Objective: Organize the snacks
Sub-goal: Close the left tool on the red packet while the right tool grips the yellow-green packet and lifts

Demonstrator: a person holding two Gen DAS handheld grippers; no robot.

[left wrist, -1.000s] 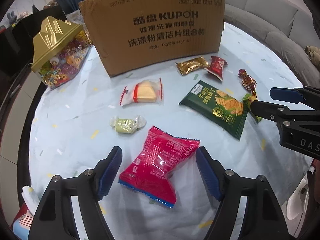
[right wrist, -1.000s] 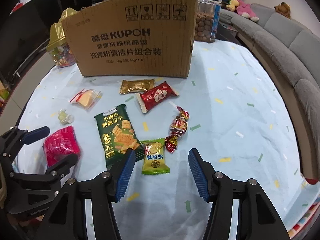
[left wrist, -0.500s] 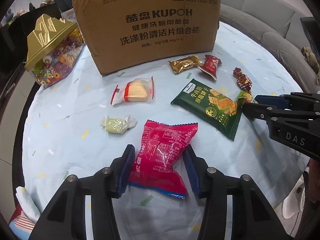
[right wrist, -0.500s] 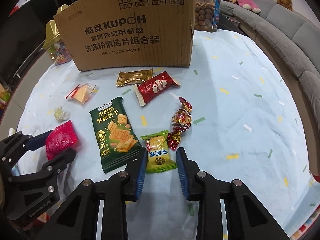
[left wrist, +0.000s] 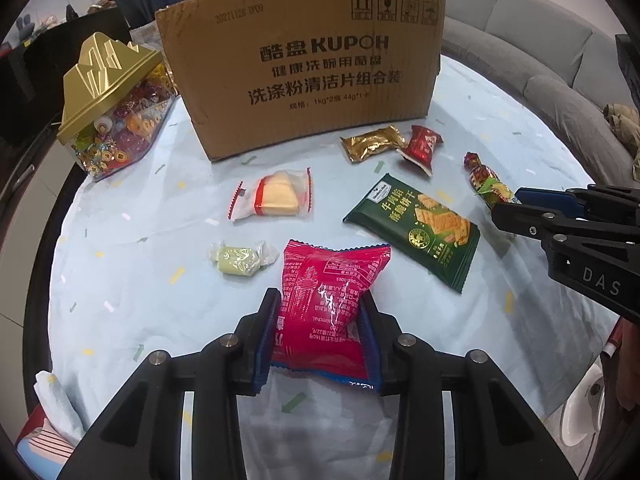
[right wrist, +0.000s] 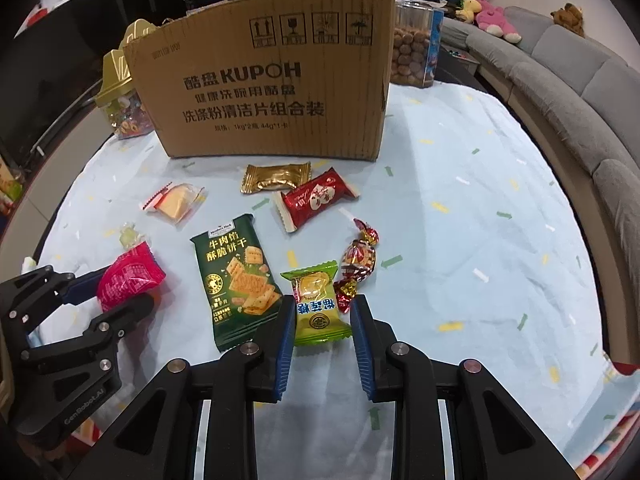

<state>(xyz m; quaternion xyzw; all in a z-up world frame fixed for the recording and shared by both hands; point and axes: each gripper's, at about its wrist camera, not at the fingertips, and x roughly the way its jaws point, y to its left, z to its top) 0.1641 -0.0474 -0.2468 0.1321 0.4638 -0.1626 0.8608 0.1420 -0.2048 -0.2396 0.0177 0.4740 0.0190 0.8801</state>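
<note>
Left gripper (left wrist: 320, 334) jaws closing on red snack packet (left wrist: 330, 294), near centre; pads already pinch its waist. Right gripper (right wrist: 322, 330) clamps green candy packet (right wrist: 318, 304). Both light, crinkly, slippery: grip mid-body, not seams.

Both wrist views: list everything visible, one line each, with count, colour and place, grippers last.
box: 1, brown cardboard, back of the table
pink pack: 1, pink, between the left gripper's pads
yellow-green candy: 1, between the right gripper's pads
cracker pack: 1, dark green, centre
twist candy: 1, red and gold, right of the cracker pack
red pack: 1, red, before the box
gold pack: 1, gold, before the box
cake pack: 1, clear, yellow inside, left of centre
green candy: 1, pale green, left
candy jar: 1, gold lid, left of the box
nut jar: 1, clear, right behind the box
sofa: 1, grey, right
left gripper: black, blue pads, closing on the pink pack
right gripper: black, blue pads, shut on the yellow-green candy
</note>
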